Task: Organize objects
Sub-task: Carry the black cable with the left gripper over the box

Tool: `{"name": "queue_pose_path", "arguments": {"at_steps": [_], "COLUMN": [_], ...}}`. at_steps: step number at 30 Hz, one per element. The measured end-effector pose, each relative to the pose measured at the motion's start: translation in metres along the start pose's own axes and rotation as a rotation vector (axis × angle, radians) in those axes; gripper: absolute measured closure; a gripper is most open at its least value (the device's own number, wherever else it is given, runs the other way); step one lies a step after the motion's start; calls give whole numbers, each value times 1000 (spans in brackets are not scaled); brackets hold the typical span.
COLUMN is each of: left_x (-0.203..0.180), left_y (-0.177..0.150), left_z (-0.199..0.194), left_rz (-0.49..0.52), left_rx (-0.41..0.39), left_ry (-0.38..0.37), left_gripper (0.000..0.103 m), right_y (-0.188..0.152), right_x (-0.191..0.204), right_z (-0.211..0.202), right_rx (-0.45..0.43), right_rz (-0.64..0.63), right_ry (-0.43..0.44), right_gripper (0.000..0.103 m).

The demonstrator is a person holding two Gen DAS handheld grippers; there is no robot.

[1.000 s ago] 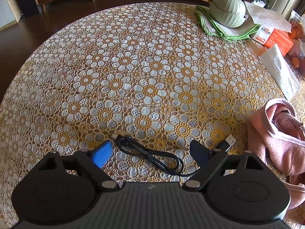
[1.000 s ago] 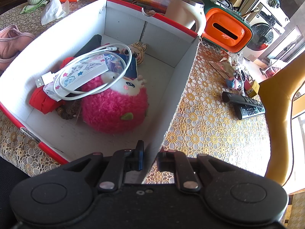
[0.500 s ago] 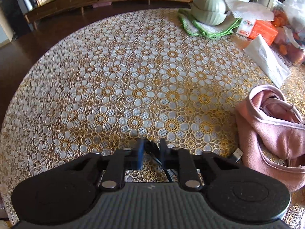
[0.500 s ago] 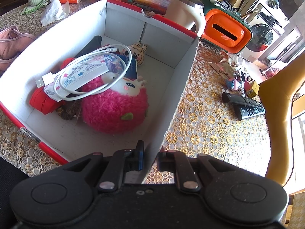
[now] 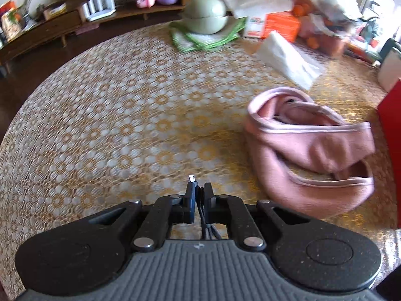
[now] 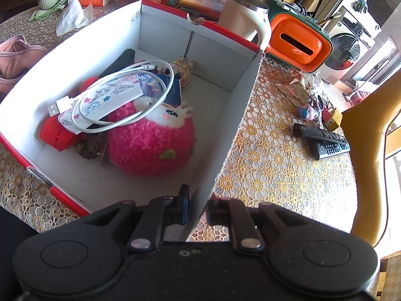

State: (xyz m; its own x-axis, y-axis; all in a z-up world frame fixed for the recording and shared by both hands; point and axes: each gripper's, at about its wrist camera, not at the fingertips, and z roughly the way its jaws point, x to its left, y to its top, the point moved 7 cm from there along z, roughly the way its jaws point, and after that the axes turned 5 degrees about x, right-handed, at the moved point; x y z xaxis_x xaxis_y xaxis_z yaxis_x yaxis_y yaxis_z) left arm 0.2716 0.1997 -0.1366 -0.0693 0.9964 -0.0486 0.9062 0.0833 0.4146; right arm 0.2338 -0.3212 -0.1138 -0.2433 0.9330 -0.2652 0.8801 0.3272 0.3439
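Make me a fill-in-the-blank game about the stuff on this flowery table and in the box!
1. The left gripper is pinching a thin black ____.
2. The right gripper is clamped on the wall of the white cardboard ____ with the red rim.
3. The coiled white cable lies on top of a fluffy ____ plush toy.
4. Beside the box lie two black remote ____.

Missing words: cable; box; pink; controls
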Motion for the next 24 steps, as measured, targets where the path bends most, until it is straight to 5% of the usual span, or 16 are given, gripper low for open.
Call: {"name": "queue_pose_path", "arguments": {"at_steps": [24], "left_x": [-221], "left_y": [67], "left_z": [-146], "left_rz": [497], "left_rx": [-241], "left_ry": [-312], "left_gripper": [99], "right_y": [1], "right_x": [0], "right_z": [4], "right_rx": [2], "right_rz": [-11], "right_ry": [3], "right_gripper": [90]}}
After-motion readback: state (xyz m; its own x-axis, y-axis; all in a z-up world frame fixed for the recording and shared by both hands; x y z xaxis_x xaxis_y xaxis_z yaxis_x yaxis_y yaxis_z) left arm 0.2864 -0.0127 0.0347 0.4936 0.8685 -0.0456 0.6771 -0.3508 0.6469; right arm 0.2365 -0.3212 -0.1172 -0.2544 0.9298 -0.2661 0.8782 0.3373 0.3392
